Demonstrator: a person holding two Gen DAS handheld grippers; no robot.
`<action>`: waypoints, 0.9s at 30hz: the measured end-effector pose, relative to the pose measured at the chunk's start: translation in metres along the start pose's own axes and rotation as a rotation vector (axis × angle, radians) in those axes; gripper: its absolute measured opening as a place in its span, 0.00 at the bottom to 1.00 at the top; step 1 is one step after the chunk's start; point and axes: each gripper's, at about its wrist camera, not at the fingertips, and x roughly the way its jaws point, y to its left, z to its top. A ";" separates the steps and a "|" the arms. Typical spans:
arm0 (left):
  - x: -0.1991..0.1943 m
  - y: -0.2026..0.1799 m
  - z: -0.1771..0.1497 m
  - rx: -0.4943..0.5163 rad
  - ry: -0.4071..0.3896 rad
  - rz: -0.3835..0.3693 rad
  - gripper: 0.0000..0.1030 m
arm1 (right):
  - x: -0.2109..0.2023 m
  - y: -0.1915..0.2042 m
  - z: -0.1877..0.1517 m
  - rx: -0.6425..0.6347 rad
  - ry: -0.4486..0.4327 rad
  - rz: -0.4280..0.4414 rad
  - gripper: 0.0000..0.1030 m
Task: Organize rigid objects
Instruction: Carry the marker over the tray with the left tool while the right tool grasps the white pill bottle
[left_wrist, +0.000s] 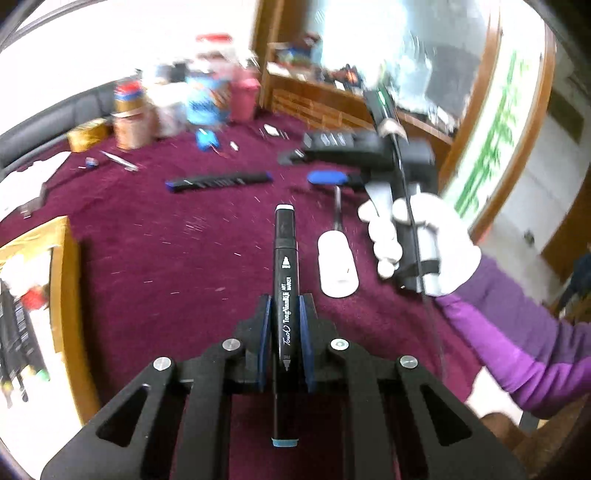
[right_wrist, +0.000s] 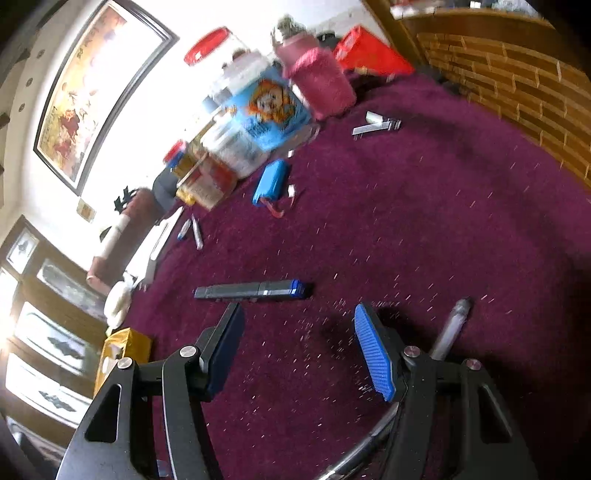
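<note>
Your left hand-held gripper (left_wrist: 284, 314) is clamped on the black marker (left_wrist: 283, 280), sticking straight out past the pads; your right hand-held gripper (right_wrist: 299, 347) hangs open over the maroon worktop (right_wrist: 424, 221).

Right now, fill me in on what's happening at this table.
A person in white gloves is sorting loose items on a maroon cloth, with a hand-held gripper in each hand. The left gripper is shut on a black art marker that points forward along its fingers. The right gripper is open and holds nothing. It hangs above the cloth, near another dark marker with a blue end that lies flat. A gold-edged tray with pens sits at the left.
</note>
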 end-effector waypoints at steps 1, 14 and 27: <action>-0.009 0.004 -0.003 -0.014 -0.023 0.001 0.12 | -0.006 0.002 0.000 -0.015 -0.032 -0.014 0.55; -0.088 0.063 -0.047 -0.153 -0.168 0.113 0.12 | -0.063 0.047 -0.072 -0.110 0.114 -0.101 0.55; -0.133 0.137 -0.113 -0.396 -0.179 0.254 0.12 | -0.036 0.070 -0.105 -0.222 0.190 -0.272 0.29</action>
